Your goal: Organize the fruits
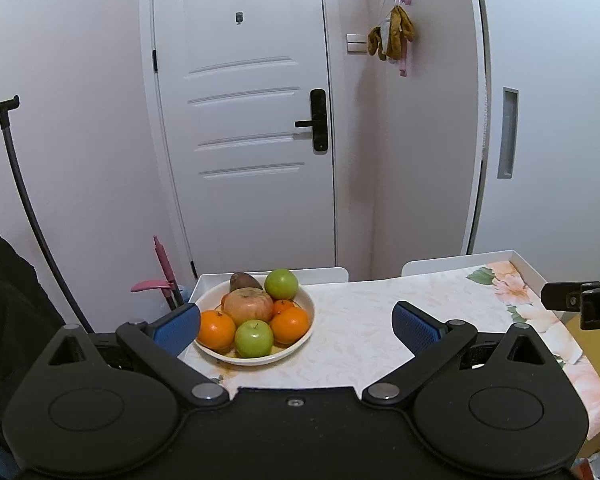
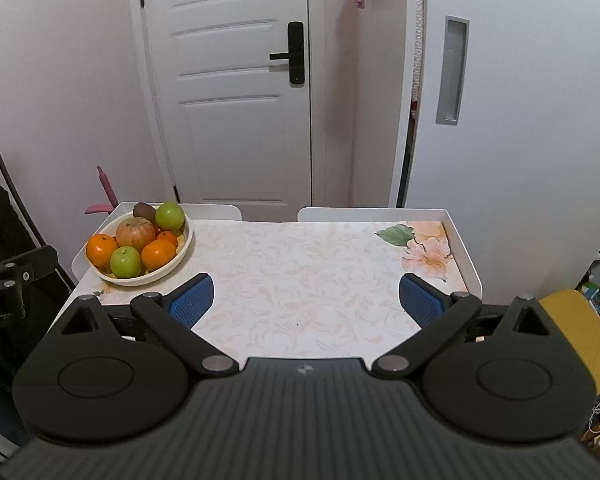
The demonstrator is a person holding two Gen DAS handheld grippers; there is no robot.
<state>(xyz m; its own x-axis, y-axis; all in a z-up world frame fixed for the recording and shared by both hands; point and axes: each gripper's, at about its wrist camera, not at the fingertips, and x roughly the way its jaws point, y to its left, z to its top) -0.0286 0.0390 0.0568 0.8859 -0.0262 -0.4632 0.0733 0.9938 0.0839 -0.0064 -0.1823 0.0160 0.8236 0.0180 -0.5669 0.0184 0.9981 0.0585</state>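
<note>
All the fruit sits heaped in one shallow cream ceramic bowl (image 1: 256,356) at the near-left part of the table — two green apples (image 1: 254,338), three or so oranges (image 1: 217,330), a large russet-orange fruit (image 1: 248,305) on top of the pile and a brown one behind, perhaps a kiwi, though the view is too small to be sure. Heaped that way, the top pieces look the easiest to lift first.

The left gripper (image 1: 296,322) hangs just short of the bowl with its blue-padded jaws spread wide and nothing between them; the right gripper (image 2: 306,300) is likewise released and holds nothing, over bare cloth well apart from the fruit.

The floral-print tablecloth (image 2: 300,272) covers a white rimmed table (image 2: 452,220) — plenty of free room for sorting. Behind stands a white panelled door (image 2: 228,100) with a black handle.
</note>
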